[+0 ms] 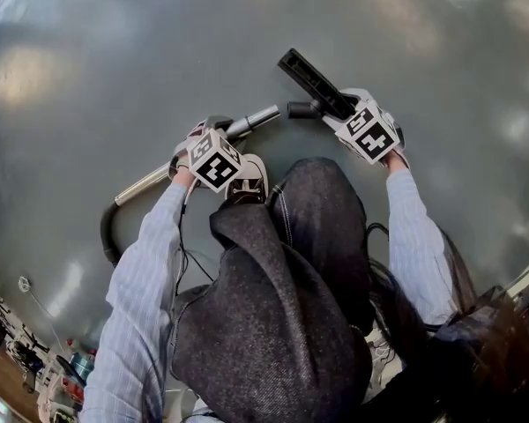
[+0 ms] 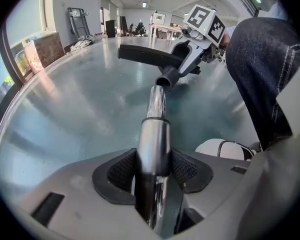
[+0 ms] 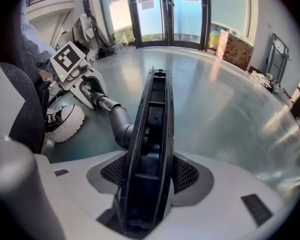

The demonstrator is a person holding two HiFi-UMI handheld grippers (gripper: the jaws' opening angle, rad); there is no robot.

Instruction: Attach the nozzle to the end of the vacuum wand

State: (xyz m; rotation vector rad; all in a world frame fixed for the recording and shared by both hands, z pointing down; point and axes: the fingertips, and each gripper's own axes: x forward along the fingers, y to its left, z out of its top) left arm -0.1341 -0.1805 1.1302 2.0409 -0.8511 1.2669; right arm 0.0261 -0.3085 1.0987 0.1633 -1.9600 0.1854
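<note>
My knee [image 1: 317, 210] is bending nearest; L gripper [image 2: 154, 169] is clamping the vacuum wand [image 2: 156, 104], R gripper [image 3: 149, 171] gripping the nozzle [image 3: 157, 99], socket [image 2: 166, 79] hovering just off wand tip. Risk: socket meeting tip askew, nozzle twisting in my grip.

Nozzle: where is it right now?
Head view, right of centre: the nozzle is clamped in the right gripper, its socket facing the tip of the wand with a small gap between.
</note>
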